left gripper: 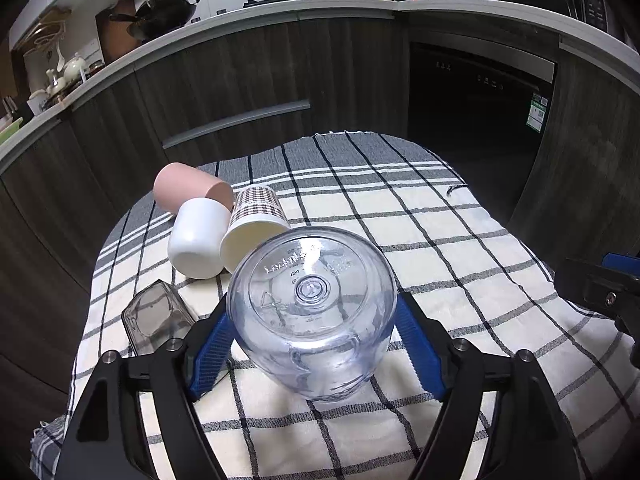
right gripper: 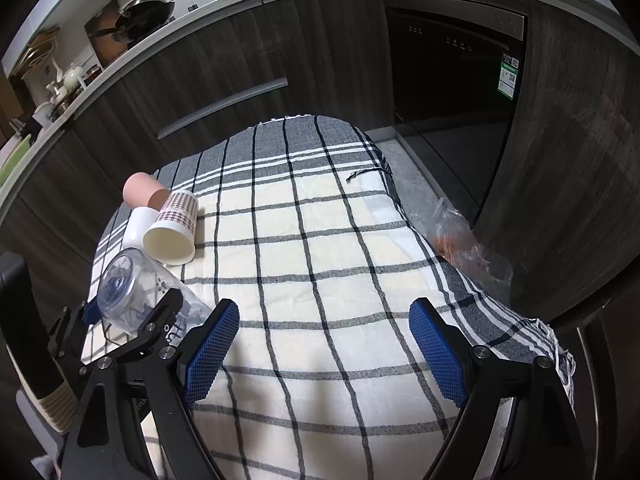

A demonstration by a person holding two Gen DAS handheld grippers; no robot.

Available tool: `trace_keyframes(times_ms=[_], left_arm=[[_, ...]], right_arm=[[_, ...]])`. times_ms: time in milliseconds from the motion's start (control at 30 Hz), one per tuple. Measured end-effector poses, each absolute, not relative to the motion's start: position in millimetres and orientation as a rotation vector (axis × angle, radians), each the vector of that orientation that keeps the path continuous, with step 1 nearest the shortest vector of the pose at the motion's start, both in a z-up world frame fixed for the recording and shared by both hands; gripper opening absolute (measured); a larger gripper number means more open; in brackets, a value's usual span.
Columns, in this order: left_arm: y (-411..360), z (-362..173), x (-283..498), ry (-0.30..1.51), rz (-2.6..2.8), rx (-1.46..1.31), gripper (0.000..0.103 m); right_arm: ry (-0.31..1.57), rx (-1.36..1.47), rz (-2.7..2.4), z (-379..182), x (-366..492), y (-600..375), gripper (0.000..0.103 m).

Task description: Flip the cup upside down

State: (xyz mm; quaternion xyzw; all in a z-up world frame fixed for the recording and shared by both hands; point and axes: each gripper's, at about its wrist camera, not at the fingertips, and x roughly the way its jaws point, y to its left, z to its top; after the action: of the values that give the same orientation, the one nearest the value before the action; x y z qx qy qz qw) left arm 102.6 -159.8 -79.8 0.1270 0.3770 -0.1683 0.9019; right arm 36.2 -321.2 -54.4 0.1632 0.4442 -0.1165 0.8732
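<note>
My left gripper [left gripper: 312,344] is shut on a clear plastic cup [left gripper: 316,312], its blue pads pressed on both sides. The cup is tilted with its embossed base facing the camera and its mouth toward the checked cloth. In the right wrist view the same cup [right gripper: 132,292] sits at the far left, base up and leaning, between the left gripper's fingers [right gripper: 160,320]. My right gripper [right gripper: 324,340] is open and empty above the cloth, to the right of the cup. Its tip shows at the right edge of the left wrist view [left gripper: 600,292].
A pink cup [left gripper: 192,192], a white cup [left gripper: 198,240] and a patterned paper cup [left gripper: 256,228] lie on their sides at the table's far left. A clear square glass [left gripper: 156,316] lies by the left finger. Crumpled plastic wrap [right gripper: 468,240] hangs off the right edge. Dark cabinets stand behind the table.
</note>
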Motion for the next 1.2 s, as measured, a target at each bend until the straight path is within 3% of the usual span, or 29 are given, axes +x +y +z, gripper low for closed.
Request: trace_keyframes(times_ms=[167, 733, 1200], left_arm=[[-158, -75, 98, 0.768, -0.340, 0.265, 0.089], [-103, -20, 66, 0.734, -0.270, 0.195, 0.092], [-44, -10, 50, 0.778, -0.177, 0.110, 0.092]], right_arm=[[0.923, 0.327, -0.245, -50, 35, -319, 0.087], [0.848, 0.235, -0.198, -13, 28, -277, 0.087], [0.761, 0.123, -0.138, 13, 23, -219, 0.087]])
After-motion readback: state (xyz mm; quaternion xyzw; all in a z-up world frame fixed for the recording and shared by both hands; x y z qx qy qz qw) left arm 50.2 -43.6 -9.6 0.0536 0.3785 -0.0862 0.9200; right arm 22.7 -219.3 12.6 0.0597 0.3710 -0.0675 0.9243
